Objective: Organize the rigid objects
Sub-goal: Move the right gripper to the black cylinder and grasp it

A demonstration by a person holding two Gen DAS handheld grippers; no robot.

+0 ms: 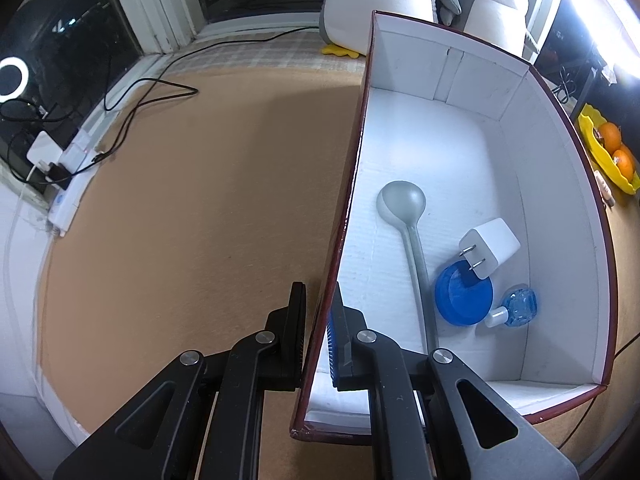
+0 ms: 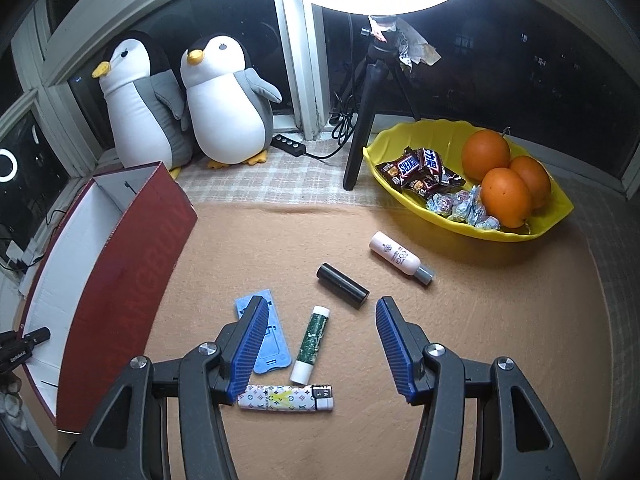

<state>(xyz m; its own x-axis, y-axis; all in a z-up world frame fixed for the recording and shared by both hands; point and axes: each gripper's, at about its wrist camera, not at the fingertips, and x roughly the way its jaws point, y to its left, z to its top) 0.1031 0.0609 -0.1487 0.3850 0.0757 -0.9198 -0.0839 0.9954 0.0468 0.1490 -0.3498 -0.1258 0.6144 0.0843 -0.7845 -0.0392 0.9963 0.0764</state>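
Tan mat (image 2: 460, 340) carrying red box (image 2: 132, 272), blue card (image 2: 276, 344), green tube (image 2: 312, 344), patterned lighter (image 2: 286, 397), black cylinder (image 2: 342, 286), pink bottle (image 2: 400, 258), yellow bowl (image 2: 556, 204)

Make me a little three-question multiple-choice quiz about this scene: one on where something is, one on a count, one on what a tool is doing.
1. Where does the grey spoon lie?
A. in the yellow bowl
B. inside the red box
C. on the windowsill

2. How many oranges sit in the yellow bowl?
A. one
B. three
C. five

3. What is the left gripper doing?
A. pinching the wall of the red box
B. holding the lighter
C. hanging open over the bowl

Answers:
1. B, since the spoon rests on the box's white floor beside the white charger.
2. B, since three oranges show beside the sweets.
3. A, since its jaws sit on either side of the box wall, closed against it.
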